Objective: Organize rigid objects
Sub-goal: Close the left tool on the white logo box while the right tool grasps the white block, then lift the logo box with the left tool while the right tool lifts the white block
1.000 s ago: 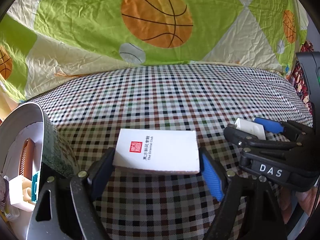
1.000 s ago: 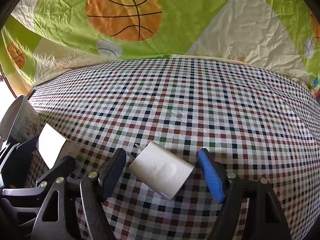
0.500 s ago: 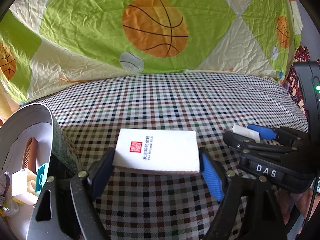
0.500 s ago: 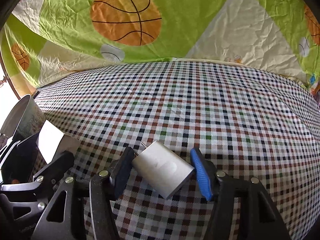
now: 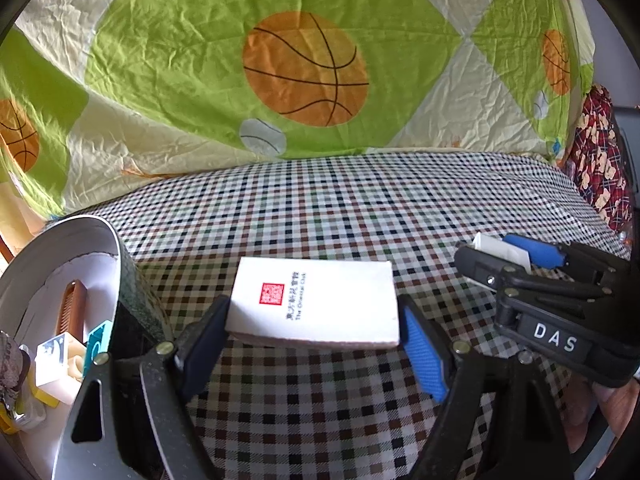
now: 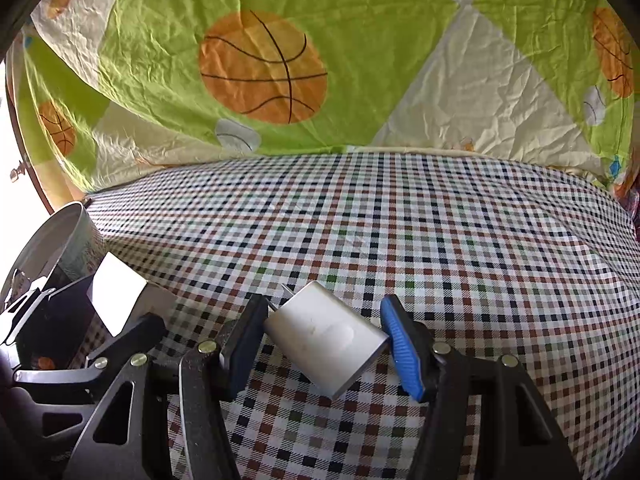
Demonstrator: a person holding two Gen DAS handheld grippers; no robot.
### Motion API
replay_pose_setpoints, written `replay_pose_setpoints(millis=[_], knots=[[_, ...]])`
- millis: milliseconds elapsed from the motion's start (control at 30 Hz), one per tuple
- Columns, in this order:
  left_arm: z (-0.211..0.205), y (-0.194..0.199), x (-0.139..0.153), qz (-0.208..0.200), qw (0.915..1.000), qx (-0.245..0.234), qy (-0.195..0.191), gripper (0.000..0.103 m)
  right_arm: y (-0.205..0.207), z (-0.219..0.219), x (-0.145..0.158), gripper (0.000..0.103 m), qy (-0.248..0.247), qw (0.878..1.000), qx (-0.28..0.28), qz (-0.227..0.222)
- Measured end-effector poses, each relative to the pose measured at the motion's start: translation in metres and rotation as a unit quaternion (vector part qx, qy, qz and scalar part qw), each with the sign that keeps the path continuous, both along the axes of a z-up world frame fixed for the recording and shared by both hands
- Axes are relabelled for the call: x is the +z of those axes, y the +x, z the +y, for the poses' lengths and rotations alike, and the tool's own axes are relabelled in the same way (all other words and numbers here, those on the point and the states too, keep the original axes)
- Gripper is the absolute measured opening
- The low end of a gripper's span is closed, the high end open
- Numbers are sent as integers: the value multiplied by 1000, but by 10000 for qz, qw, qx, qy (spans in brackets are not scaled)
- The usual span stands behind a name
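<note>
Fingers of my left gripper (image 5: pixel 316 344) clamped on white box (image 5: pixel 316 306), lower centre; right gripper (image 6: pixel 324 344) clamped on white charger (image 6: pixel 326 338); round bin (image 5: pixel 72 280) lower left.

bright daylight, strongest at nine o'clock, where the right wrist view burns out to white. the checked multicolour cloth (image 5: pixel 360 208) is sharp in both views — a soft shadow darkens its near part. fisheye bending and black corners ring both views.

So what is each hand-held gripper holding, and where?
Left hand-held gripper: white box, by its short ends. Right hand-held gripper: white charger plug, across its body.
</note>
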State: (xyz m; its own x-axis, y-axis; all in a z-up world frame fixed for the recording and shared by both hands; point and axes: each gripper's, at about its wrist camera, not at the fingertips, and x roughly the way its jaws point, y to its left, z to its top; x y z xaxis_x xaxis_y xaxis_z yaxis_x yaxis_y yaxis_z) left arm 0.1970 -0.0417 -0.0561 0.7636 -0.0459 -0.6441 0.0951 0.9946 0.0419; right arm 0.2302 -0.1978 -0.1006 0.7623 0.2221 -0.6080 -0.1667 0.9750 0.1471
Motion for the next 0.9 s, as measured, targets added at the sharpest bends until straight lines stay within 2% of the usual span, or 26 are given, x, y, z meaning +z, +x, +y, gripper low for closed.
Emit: replay_pose_setpoints(millis=[500, 900], knots=[[5, -14, 9, -363, 9992, 142, 18, 82, -24, 0, 14, 61, 33, 9987, 42, -498], [-1, -30, 15, -621, 9975, 156, 297, 82, -42, 1, 17, 61, 99, 9975, -6, -703]])
